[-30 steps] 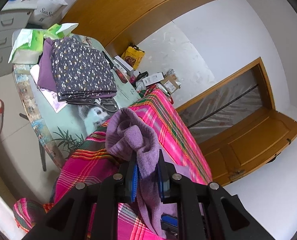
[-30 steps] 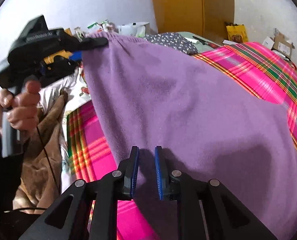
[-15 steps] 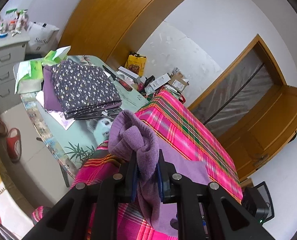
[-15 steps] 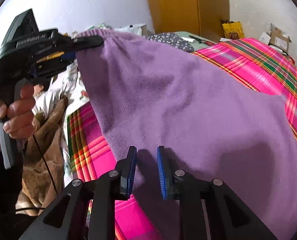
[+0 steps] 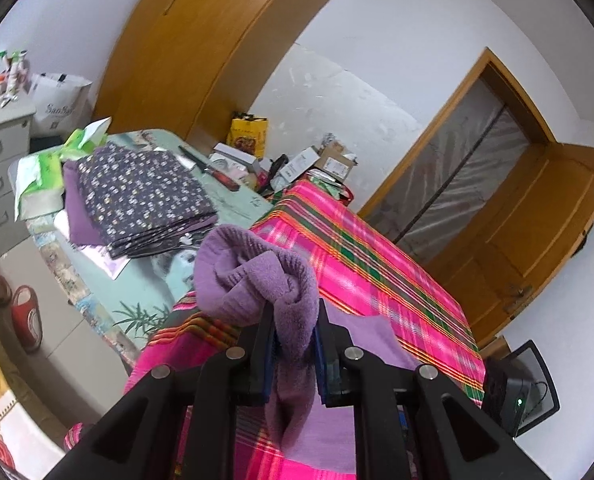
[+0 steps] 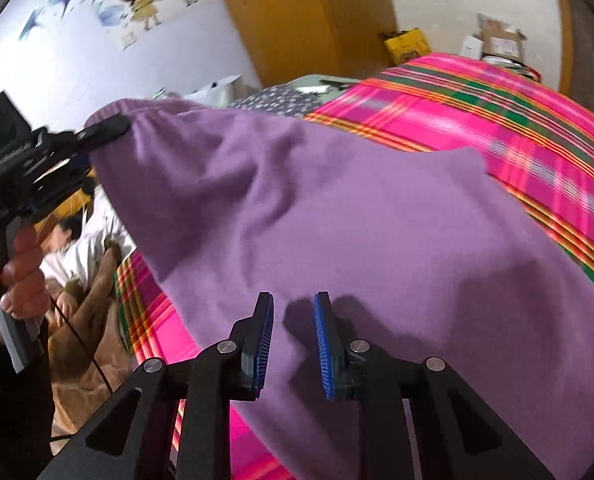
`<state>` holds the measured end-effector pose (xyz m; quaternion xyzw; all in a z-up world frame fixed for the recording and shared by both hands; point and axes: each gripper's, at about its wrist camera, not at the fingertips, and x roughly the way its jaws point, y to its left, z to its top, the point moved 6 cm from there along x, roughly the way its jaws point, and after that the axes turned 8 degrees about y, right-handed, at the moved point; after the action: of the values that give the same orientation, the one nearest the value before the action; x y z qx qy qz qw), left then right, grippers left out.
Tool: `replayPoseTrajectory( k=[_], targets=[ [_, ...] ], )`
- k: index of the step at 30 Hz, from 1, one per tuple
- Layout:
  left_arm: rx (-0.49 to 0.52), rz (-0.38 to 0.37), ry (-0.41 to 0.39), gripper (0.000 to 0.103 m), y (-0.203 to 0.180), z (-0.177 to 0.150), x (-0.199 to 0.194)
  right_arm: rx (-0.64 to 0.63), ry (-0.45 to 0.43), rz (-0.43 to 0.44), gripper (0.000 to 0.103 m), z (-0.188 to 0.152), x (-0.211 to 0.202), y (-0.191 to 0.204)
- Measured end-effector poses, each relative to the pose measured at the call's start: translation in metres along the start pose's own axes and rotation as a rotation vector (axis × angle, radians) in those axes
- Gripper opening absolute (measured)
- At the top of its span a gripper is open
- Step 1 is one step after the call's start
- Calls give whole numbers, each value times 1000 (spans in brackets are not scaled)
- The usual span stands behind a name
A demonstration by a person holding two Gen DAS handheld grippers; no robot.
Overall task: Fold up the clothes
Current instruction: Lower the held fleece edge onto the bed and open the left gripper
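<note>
Purple garment (image 6: 337, 216) was spread over the plaid bedcover (image 6: 497, 112), one bunched edge lifted off it. That edge was pinched in the left gripper (image 5: 295, 354); the right gripper (image 6: 293, 340) was held spread above the cloth, gripping nothing. Judged best: a second edge to be pinched level with the first, cloth kept taut. Folded floral stack (image 5: 145, 196) was lying on the side table (image 5: 233, 204)

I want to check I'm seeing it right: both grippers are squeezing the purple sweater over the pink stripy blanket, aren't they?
Not quite. Only the left gripper is squeezing the purple sweater. The right gripper is open, its fingers apart with nothing pinched between them, as the right wrist view shows. The sweater is indeed over the pink stripy blanket.
</note>
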<state>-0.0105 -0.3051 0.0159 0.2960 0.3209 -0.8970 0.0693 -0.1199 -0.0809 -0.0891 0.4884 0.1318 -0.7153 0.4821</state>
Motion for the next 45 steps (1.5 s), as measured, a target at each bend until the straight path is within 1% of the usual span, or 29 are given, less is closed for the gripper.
replayPoseTrajectory(
  k=[8,16,21,24,27,29,30,34,37,40,42,44,45],
  targets=[
    [91,-51,21,16,-42,-3,7,106,-56,-30,22,-6,-25,-35],
    [213,-124,82,16,-95,-19,23,184,-102,-53,22,-13,-44,-63],
    [312,-197,161,16,-131,-44,41,242,-126,-75,22,-22,-54,-81],
    [370,-241,236,16,-150,-65,56,269,-147,-87,22,-29,-63,-92],
    [423,-267,315,16,-164,-90,73,299,-178,-95,22,-35,-73,-101],
    [439,-276,357,16,-168,-103,83,319,-198,-94,27,-38,-79,-107],
    [449,-280,386,16,-170,-112,91,329,-205,-96,27,-39,-81,-111],
    [467,-271,461,16,-171,-134,113,358,-212,-102,27,-41,-83,-122],
    [481,-250,501,16,-169,-146,126,373,-208,-105,27,-43,-81,-128],
    [532,-223,503,16,-167,-155,128,377,-201,-105,27,-45,-80,-129],
    [570,-209,485,18,-169,-157,123,379,-202,-104,28,-45,-80,-130],
    [596,-207,469,24,-172,-157,117,382,-208,-104,28,-45,-81,-131],
    [609,-207,460,25,-173,-157,114,383,-215,-102,28,-45,-82,-131]
  ],
)
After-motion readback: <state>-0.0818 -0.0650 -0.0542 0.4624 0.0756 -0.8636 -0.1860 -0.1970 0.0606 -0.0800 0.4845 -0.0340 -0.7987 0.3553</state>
